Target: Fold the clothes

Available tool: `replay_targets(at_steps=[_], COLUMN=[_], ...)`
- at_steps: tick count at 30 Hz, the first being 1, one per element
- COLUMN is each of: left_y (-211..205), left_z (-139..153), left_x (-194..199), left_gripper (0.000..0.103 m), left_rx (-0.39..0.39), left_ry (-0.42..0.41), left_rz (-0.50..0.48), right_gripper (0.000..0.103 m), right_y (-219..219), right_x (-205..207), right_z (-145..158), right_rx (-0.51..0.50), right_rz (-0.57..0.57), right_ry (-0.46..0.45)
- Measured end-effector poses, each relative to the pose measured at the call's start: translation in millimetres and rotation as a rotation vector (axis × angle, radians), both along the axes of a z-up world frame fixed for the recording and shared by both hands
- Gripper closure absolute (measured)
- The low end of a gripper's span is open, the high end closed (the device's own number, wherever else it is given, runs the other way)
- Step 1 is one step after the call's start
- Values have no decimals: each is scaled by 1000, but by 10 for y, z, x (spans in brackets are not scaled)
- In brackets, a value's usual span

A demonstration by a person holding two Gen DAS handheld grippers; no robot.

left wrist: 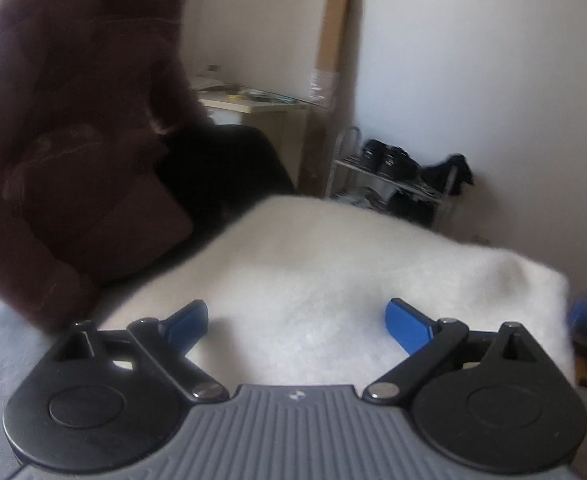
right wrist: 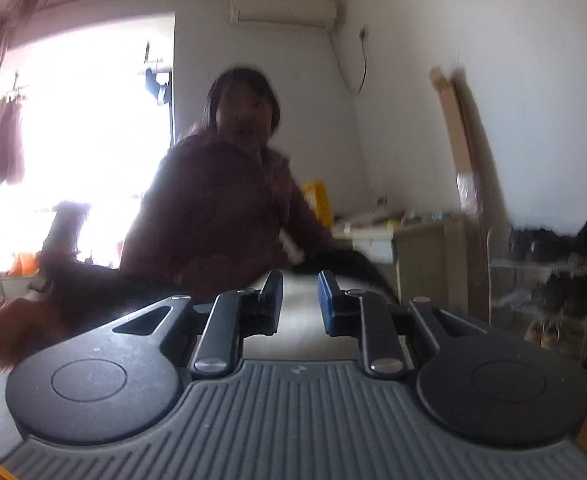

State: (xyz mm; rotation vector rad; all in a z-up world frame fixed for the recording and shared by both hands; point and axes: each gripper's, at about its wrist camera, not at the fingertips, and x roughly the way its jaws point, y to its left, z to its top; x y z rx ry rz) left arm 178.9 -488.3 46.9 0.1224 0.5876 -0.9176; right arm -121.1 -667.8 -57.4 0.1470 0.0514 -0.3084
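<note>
Left wrist view: I read the left gripper (left wrist: 297, 322) spread wide and empty over the white fleecy garment (left wrist: 333, 280) filling the lower centre; closing here risks pinching several layers. Right wrist view: the right gripper (right wrist: 300, 304) stands narrow, nothing between; no garment visible, so I risk grasping blind

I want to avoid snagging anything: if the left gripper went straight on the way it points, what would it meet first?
Most likely the white fluffy garment. The left gripper is open and tilted down toward it, with nothing between. The picture is blurred, so depth is uncertain.
</note>
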Motion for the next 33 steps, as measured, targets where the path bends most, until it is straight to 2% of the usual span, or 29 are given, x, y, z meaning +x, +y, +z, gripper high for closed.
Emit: replay_targets(at_steps=[1, 2, 6, 9, 11, 13, 14, 15, 17, 20, 23, 26, 30, 31, 32, 33], left_y=[17, 63, 423, 649, 656, 572, 528, 538, 657, 1019, 1398, 1760, 2161, 2246, 2319, 2377], left_z=[38, 93, 331, 403, 329, 189, 108, 65, 106, 295, 439, 519, 509, 496, 486, 465], left_x=[-17, -46, -251, -491, -656, -798, -845, -884, -933, -1011, -1204, -1477, -1786, -1876, -1977, -2060], left_gripper=[7, 9, 9, 7, 7, 7, 8, 8, 10, 9, 6, 3, 0, 0, 0, 0], left_rx=[-2, -14, -92, -121, -72, 20, 60, 60, 26, -66, -75, -57, -69, -72, -71, -62], left_ry=[-9, -25, -76, -119, -126, -109, -99, -98, -94, -67, -69, -63, -30, -24, -14, 2], left_rz=[24, 49, 53, -16, -74, -116, -115, -97, -52, 0, 4, 6, -4, 5, 17, 32], right_gripper=[84, 85, 84, 84, 84, 81, 80, 78, 77, 75, 70, 54, 35, 32, 23, 19], right_y=[-9, -19, 53, 339, 572, 711, 730, 728, 723, 815, 1005, 1290, 1578, 1642, 1720, 1782], right_x=[84, 103, -87, -327, -408, -353, -316, -281, -211, -489, -731, -879, -957, -948, -954, -975], right_z=[-85, -112, -45, -9, 2, -23, -29, -29, -30, 154, 240, 287, 390, 413, 438, 466], right_rx=[5, 18, 69, 51, 3, -13, -3, 15, 51, 74, 108, 141, 177, 181, 182, 180], right_rz=[-18, -34, -63, 4, 65, 103, 97, 81, 47, 5, -10, -14, -24, -29, -37, -49], right_ry=[65, 85, 26, -13, -9, 43, 77, 113, 184, 171, 245, 338, 408, 424, 444, 462])
